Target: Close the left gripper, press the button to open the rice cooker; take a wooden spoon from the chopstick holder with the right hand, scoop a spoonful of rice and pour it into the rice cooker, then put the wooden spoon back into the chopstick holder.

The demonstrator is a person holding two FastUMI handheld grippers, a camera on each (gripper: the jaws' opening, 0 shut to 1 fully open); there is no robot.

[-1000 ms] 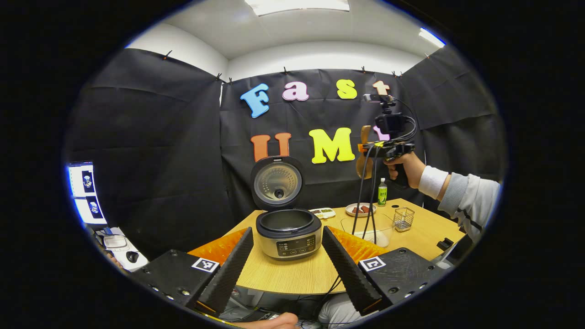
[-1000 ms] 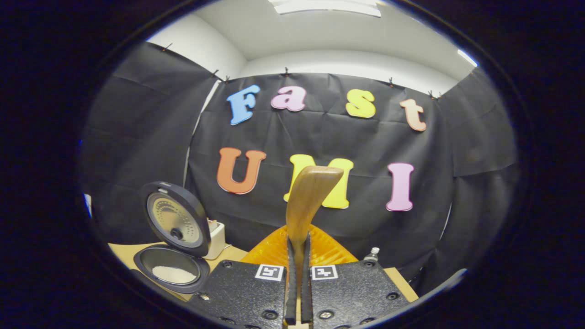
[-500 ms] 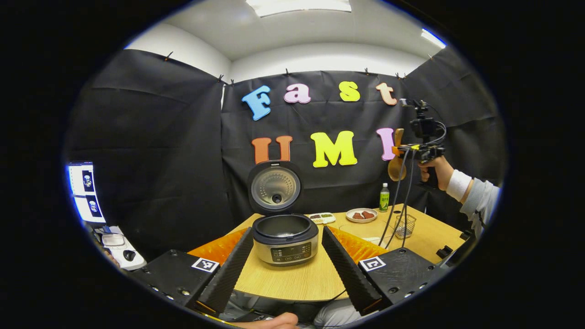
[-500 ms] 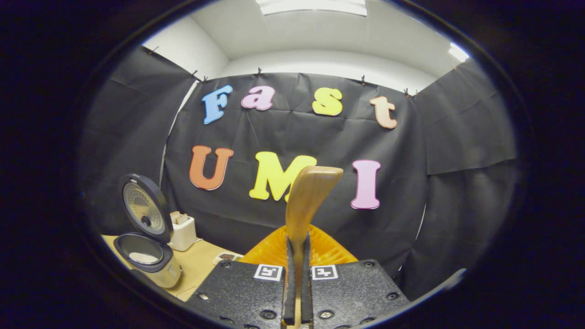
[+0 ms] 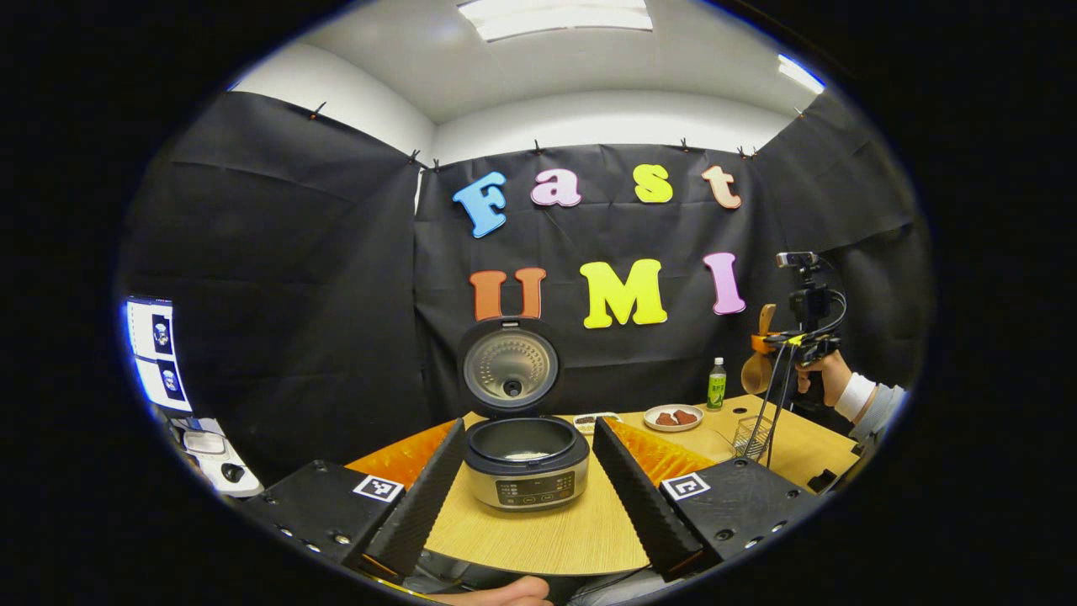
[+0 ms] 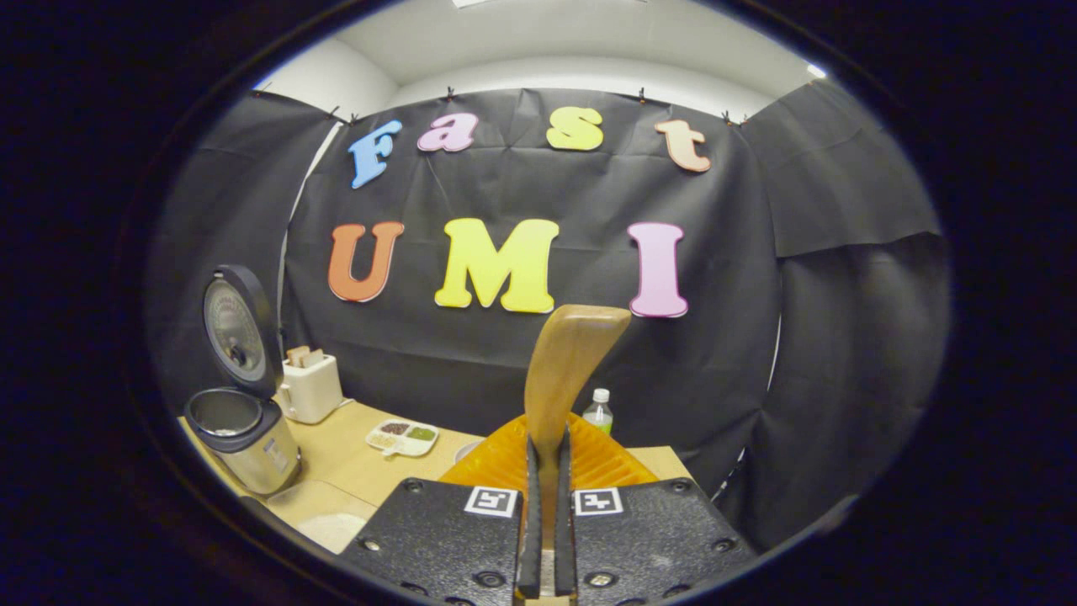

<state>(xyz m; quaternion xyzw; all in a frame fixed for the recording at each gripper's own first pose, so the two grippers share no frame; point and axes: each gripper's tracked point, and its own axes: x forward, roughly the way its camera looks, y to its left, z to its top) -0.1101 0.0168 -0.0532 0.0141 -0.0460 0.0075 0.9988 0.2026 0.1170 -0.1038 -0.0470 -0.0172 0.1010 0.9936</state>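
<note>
The silver rice cooker (image 5: 525, 475) stands open on the wooden table, lid (image 5: 511, 368) upright, a little white rice inside. My left gripper (image 5: 528, 427) hangs open in front of it, one finger on either side, touching nothing. Far right, a hand holds my right gripper (image 5: 764, 341) with the wooden spoon (image 5: 756, 372) upright, bowl down, above the wire chopstick holder (image 5: 747, 435). In the right gripper view my right gripper (image 6: 543, 450) is shut on the wooden spoon (image 6: 565, 366), whose handle rises ahead. The rice cooker (image 6: 241, 433) sits at the far left there.
On the table's far side stand a green bottle (image 5: 716, 383), a plate of brown food (image 5: 673, 417) and a sectioned dish (image 6: 401, 436). A white toaster-like box (image 6: 310, 385) is behind the cooker. A clear container of rice (image 6: 330, 523) lies near. Cables hang from the right gripper.
My right gripper has carried the spoon rightward and down, away from the cooker, to above the chopstick holder. The left gripper has stayed open, drawing back a little.
</note>
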